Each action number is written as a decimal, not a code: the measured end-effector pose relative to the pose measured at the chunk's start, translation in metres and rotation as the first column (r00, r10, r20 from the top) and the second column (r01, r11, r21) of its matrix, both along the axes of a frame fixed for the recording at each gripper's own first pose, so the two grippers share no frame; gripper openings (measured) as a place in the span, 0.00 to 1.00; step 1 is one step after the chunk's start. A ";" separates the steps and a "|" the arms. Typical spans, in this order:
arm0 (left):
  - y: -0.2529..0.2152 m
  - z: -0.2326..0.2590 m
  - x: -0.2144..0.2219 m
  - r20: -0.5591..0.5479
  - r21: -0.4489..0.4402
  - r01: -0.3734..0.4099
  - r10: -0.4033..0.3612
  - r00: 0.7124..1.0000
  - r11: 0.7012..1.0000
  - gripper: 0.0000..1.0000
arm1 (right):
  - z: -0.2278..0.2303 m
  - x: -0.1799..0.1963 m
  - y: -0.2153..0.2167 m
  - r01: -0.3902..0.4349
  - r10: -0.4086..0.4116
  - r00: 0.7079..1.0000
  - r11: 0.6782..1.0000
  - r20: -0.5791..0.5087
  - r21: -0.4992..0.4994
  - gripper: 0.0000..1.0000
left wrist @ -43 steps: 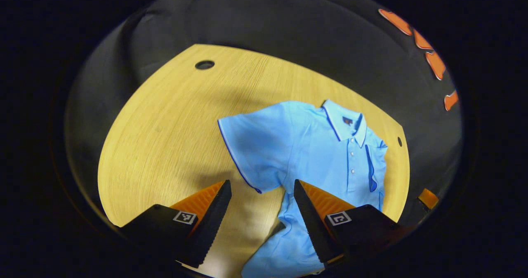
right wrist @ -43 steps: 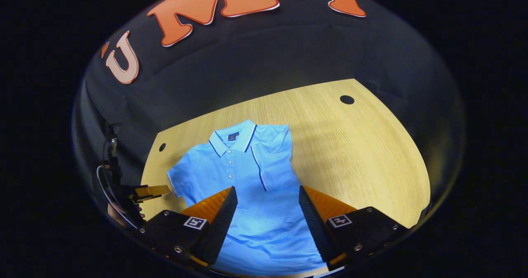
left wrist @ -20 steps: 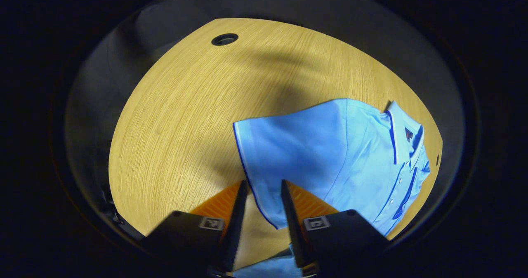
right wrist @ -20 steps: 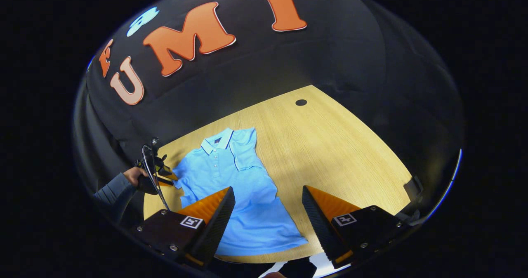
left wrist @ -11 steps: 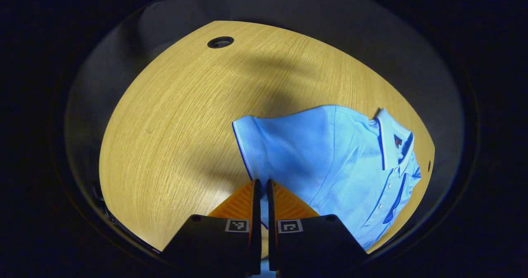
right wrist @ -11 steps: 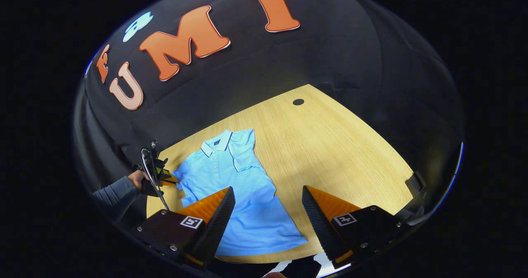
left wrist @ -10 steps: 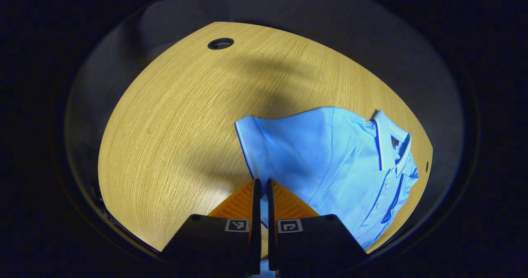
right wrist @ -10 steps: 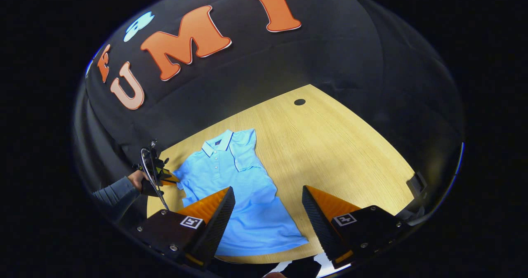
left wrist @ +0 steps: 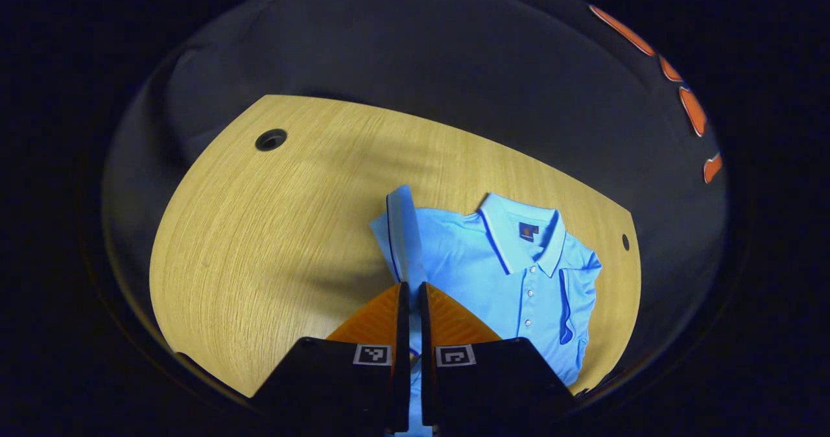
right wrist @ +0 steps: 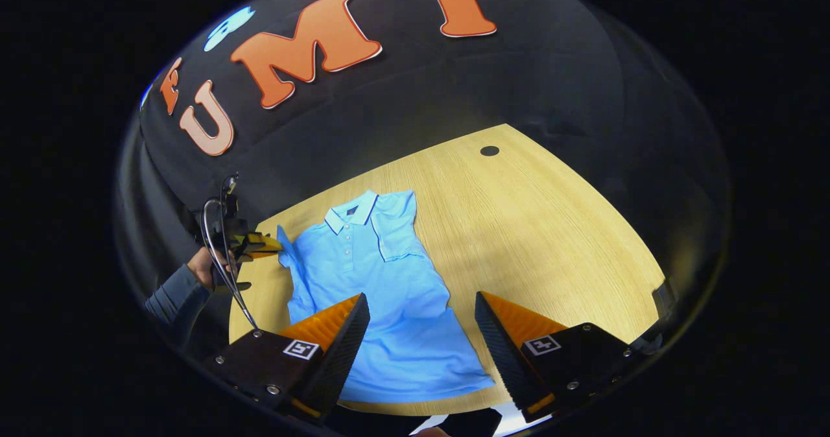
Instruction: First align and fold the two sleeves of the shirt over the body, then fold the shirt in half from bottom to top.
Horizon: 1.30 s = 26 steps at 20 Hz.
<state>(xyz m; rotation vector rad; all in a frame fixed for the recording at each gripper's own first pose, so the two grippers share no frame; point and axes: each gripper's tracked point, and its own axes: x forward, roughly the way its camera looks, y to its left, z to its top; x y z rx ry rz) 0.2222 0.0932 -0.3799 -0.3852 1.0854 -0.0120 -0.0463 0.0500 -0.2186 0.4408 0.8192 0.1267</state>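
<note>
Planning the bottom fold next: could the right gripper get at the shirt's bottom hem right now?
Probably yes. The right gripper is open above the shirt, and the bottom hem lies flat, uncovered.

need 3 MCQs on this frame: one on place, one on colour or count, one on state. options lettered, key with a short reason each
1. Where does the shirt lie?
A. on the wooden table
B. on the floor
C. hung on the booth wall

2. What colour is the shirt?
A. white
B. red
C. light blue with darker blue trim

3. What state is the left claw in?
A. wide open above bare wood
B. shut on the shirt's sleeve, which is lifted
C. resting flat on the collar

Answers:
1. A: the shirt's body lies spread flat on the wood-grain top in both views.
2. C: the cloth is light blue, with dark blue edging along the collar and sleeve hem.
3. B: in the left gripper view the fingers are closed with sleeve cloth standing up between them; the right claw is open, away from it.
</note>
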 end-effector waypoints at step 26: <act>-0.068 0.058 -0.100 0.181 0.011 0.133 -0.133 0.975 0.991 0.97 | -0.035 -0.037 0.000 -0.110 0.110 0.994 0.993 -0.012 -0.045 0.99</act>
